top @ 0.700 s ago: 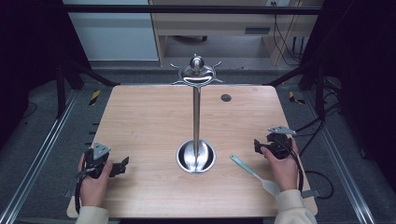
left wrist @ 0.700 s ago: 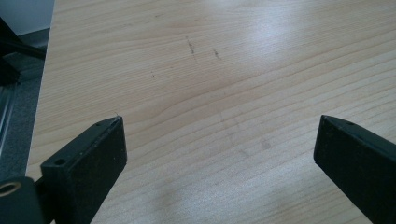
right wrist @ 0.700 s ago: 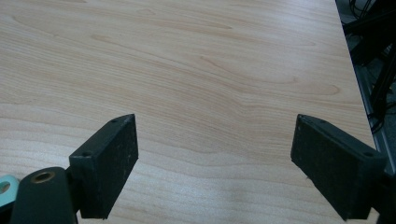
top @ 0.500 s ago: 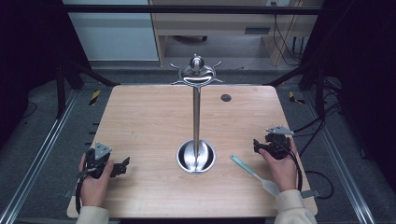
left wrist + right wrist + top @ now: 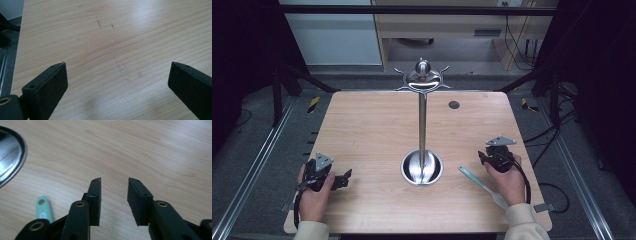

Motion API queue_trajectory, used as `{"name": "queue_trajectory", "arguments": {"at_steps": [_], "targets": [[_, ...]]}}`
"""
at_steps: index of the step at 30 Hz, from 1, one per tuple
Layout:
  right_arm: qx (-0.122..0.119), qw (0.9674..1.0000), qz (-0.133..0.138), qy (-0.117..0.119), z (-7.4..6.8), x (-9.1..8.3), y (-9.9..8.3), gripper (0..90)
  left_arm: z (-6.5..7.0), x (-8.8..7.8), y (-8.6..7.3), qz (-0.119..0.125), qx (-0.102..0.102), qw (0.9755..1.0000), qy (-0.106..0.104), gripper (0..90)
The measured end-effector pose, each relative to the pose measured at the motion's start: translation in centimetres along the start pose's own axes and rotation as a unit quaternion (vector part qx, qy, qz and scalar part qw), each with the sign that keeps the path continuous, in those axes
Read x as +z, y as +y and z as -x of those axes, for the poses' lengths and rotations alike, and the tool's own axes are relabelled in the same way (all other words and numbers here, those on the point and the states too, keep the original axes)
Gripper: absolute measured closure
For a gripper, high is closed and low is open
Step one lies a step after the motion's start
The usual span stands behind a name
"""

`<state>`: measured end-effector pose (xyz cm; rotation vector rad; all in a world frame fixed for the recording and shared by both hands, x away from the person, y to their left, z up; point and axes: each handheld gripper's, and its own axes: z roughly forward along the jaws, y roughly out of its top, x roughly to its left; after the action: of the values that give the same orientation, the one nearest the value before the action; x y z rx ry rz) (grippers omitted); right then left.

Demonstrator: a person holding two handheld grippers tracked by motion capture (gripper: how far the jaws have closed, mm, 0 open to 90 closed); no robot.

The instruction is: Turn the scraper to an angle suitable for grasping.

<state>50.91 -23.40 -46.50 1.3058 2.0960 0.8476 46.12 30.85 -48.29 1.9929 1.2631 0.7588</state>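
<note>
Left gripper (image 5: 343, 178) low over the wooden table (image 5: 372, 130), jaws spread wide with bare wood between them, steel stand (image 5: 422, 167) at centre, mint-green utensil (image 5: 482, 185) lying flat just right of its base, right gripper (image 5: 483, 155) just beside the handle, jaws narrowly parted, pinching nothing.

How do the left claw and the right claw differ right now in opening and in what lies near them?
The left claw stands wide open, jaws far apart; the right claw is open too, but with a much narrower gap. The left claw has bare light wooden table around it, while the right claw sits beside the mint-green plastic utensil handle and near the shiny round steel stand base. Both hold nothing and hover low over the table.
</note>
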Motion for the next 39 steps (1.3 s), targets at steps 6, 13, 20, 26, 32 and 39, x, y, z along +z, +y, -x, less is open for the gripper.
{"name": "queue_trajectory", "arguments": {"at_steps": [6, 13, 20, 26, 32, 39], "targets": [[-0.018, 0.9992, -0.015, 0.032, -0.6, 0.2, 0.0, 81.6, 0.1, 0.0, 0.0, -0.004, 0.002, 1.0000, -0.002, 2.4], [-0.036, 0.9969, -0.030, 0.064, -1.5, 0.5, 0.0, 89.0, 0.2, 0.2, 0.0, -0.008, 0.006, 0.9999, -0.003, 2.4], [-0.053, 0.9943, -0.048, 0.079, -2.2, 1.1, -0.1, 90.0, 0.1, 0.1, 0.0, -0.008, 0.005, 1.0000, -0.003, 2.4], [-0.063, 0.9926, -0.059, 0.086, -2.7, 1.4, -0.3, 90.0, 0.2, 0.2, 0.0, -0.009, 0.007, 0.9999, -0.004, 2.4], [-0.072, 0.9910, -0.066, 0.092, -3.1, 1.7, -0.4, 90.0, 0.1, 0.2, 0.0, -0.009, 0.006, 0.9999, -0.001, 2.4], [-0.084, 0.9878, -0.074, 0.108, -3.7, 1.8, -0.4, 90.0, 0.0, 0.2, -0.1, -0.012, 0.002, 0.9999, 0.004, 2.5]]}}
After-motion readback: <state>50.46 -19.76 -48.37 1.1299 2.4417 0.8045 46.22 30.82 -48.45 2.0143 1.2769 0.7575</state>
